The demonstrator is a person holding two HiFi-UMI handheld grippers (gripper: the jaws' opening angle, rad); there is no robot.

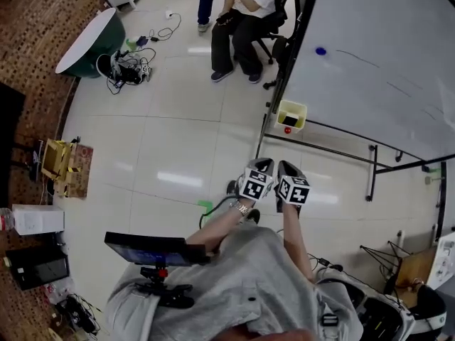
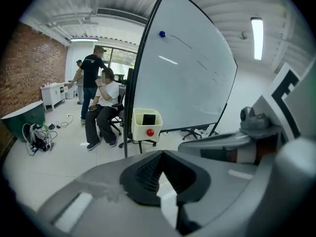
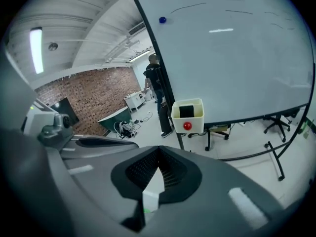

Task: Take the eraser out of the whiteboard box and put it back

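Observation:
A pale yellow whiteboard box (image 1: 291,114) hangs at the whiteboard's lower left corner, with a red round thing (image 1: 286,129) on its front. The black eraser (image 2: 148,118) stands upright inside that box (image 2: 146,125); in the right gripper view the eraser (image 3: 186,111) shows in the box (image 3: 188,115) too. My left gripper (image 1: 257,180) and right gripper (image 1: 293,187) are held side by side, well short of the box, both pointing toward it. The left gripper (image 2: 160,154) has its jaws together with nothing in them. The right gripper (image 3: 158,151) is shut and empty as well.
The whiteboard (image 1: 377,55) stands on a wheeled frame (image 1: 373,169) and carries a blue magnet (image 1: 320,50). A person sits on a chair (image 1: 245,20) left of the board, with another standing behind. A green round table (image 1: 89,41) and cables (image 1: 131,66) lie farther left.

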